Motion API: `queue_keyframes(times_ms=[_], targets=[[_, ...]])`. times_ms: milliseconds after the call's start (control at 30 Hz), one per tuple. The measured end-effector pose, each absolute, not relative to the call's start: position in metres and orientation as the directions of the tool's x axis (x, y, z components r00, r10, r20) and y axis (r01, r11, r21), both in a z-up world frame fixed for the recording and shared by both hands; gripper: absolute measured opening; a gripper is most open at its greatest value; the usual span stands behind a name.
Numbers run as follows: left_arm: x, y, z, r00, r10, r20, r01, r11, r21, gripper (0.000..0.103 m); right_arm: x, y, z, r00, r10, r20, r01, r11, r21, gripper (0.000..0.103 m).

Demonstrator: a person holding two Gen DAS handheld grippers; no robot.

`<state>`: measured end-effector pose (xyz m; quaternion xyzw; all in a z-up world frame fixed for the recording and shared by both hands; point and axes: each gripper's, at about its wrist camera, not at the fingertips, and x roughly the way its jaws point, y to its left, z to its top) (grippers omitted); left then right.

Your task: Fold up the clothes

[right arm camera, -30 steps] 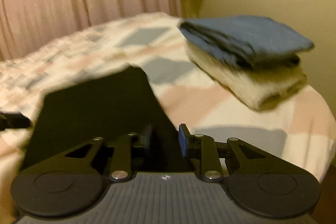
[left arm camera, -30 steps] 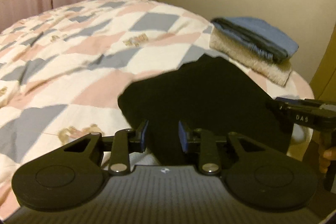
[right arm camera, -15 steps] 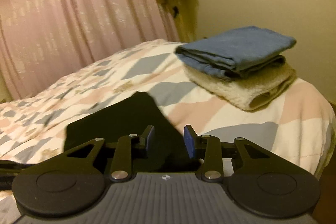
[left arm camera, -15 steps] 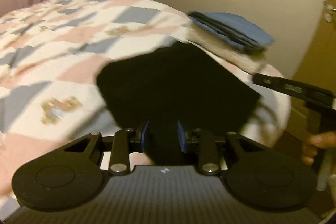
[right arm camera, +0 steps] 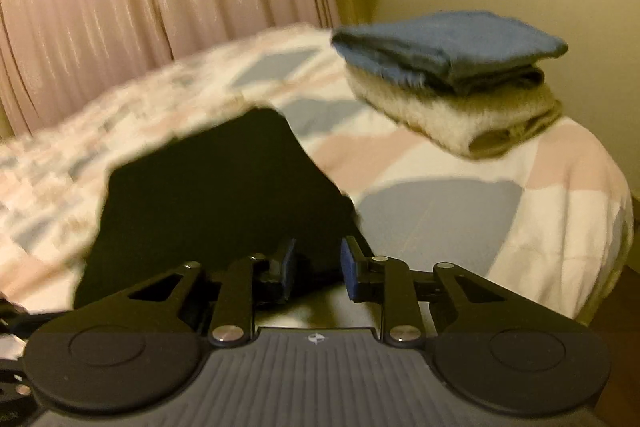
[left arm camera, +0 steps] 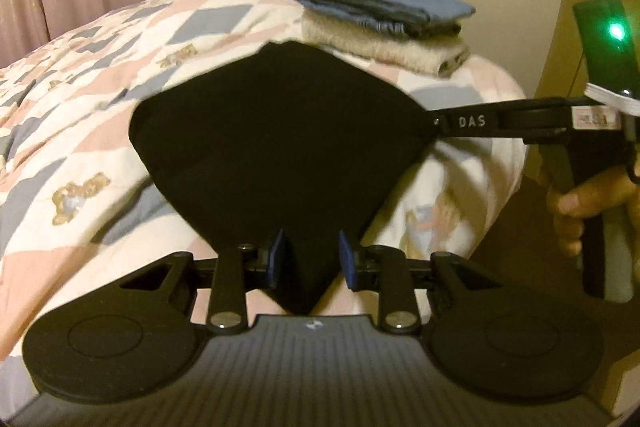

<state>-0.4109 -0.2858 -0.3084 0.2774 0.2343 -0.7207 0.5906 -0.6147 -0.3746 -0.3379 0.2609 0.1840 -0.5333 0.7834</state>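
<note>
Black garment [left arm camera: 280,139] — beside folded stack [left arm camera: 384,23]

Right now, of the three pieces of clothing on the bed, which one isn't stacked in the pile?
The black garment. It lies spread out alone on the quilt, nearest the tongs, while the blue piece sits folded on the cream one behind it.

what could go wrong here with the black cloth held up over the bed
The left gripper holds only a narrow corner of the black cloth; a tug could pull it free. The cloth is stretched between it and the right gripper, so uneven pulling may skew the fold. The folded stack sits close by near the bed's edge, and a swing of the cloth could knock it.
</note>
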Motion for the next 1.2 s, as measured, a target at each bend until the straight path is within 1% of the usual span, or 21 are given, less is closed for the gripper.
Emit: queue_keyframes(times_ms=[267, 333, 467, 533, 600, 700, 767, 867, 933, 1100, 1167, 1200], targets=[[-0.408, -0.275, -0.303, -0.128, -0.71, -0.693, 0.988, -0.151, -0.027, 0.024, -0.618, -0.347, -0.32, 0.369, -0.75, -0.549, 0.93, 0.3, 0.214, 0.031], [-0.405, -0.271, -0.296, -0.111, -0.707, -0.699, 0.992, -0.126, -0.03, 0.024, -0.619, -0.339, -0.316, 0.37, -0.752, -0.546, 0.929, 0.301, 0.215, 0.037], [-0.398, -0.262, -0.287, -0.066, -0.69, -0.72, 0.998, -0.06, -0.034, 0.026, -0.616, -0.313, -0.308, 0.373, -0.747, -0.55, 0.928, 0.294, 0.23, 0.04], [-0.395, -0.255, -0.283, -0.052, -0.687, -0.725, 0.999, -0.039, -0.035, 0.028, -0.615, -0.302, -0.307, 0.373, -0.741, -0.558, 0.927, 0.285, 0.242, 0.045], [-0.393, -0.247, -0.28, -0.045, -0.686, -0.726, 0.999, -0.026, -0.037, 0.029, -0.613, -0.291, -0.307, 0.372, -0.736, -0.565, 0.928, 0.279, 0.248, 0.048], [-0.389, -0.237, -0.274, -0.026, -0.689, -0.724, 0.999, -0.005, -0.031, 0.032, -0.611, -0.278, -0.302, 0.367, -0.735, -0.57, 0.93, 0.274, 0.246, 0.049], [-0.386, -0.23, -0.27, -0.021, -0.695, -0.718, 0.999, 0.006, -0.035, 0.036, -0.61, -0.27, -0.295, 0.362, -0.743, -0.563, 0.932, 0.271, 0.242, 0.054], [-0.38, -0.218, -0.262, -0.015, -0.708, -0.706, 0.999, 0.021, -0.042, 0.039, -0.606, -0.257, -0.283, 0.355, -0.754, -0.552, 0.934, 0.267, 0.237, 0.061], [-0.377, -0.21, -0.256, -0.01, -0.717, -0.697, 0.999, 0.029, -0.044, 0.041, -0.603, -0.249, -0.276, 0.352, -0.761, -0.545, 0.935, 0.263, 0.238, 0.072], [-0.369, -0.186, -0.241, 0.001, -0.743, -0.669, 0.998, 0.046, -0.05, 0.046, -0.592, -0.229, -0.263, 0.356, -0.759, -0.545, 0.934, 0.268, 0.238, 0.085], [-0.365, -0.176, -0.237, 0.006, -0.752, -0.659, 0.997, 0.052, -0.05, 0.048, -0.587, -0.221, -0.259, 0.354, -0.761, -0.544, 0.935, 0.275, 0.224, 0.087], [-0.364, -0.171, -0.235, 0.009, -0.756, -0.655, 0.997, 0.055, -0.05, 0.048, -0.584, -0.216, -0.258, 0.352, -0.761, -0.545, 0.936, 0.277, 0.217, 0.091]])
